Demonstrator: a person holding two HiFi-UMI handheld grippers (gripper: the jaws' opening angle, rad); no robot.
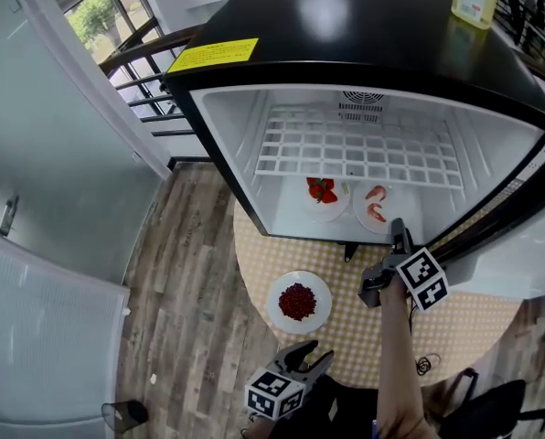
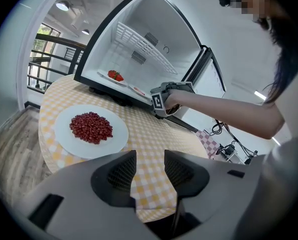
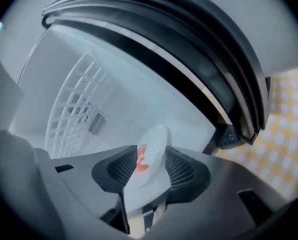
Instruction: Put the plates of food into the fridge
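The right gripper (image 3: 151, 155) reaches into the open fridge (image 1: 254, 26). Its fingers (image 3: 181, 169) stand apart with the near rim of the shrimp plate (image 1: 378, 208) between them, and they do not pinch it. In the head view that plate lies on the fridge floor just beside the strawberry plate (image 1: 325, 195), under the wire shelf (image 1: 359, 149), so the step in hand looks like letting go and backing out. To do it cleanly, the fingers should stay wide and the gripper should draw straight back along its own line. It should neither lift nor twist, since the rim sits close to one pad and a sideways drag could slide the plate into its neighbour or pull it toward the front lip. Once the tips are clear of the rim, it can rise over the lip. The left gripper (image 2: 149, 156) hangs low over the checked counter (image 1: 492, 327) with its fingers well apart and nothing between them. The plate of small red pieces, red beans by the look (image 1: 298, 302), lies on the counter in front of the fridge, not yet put away.
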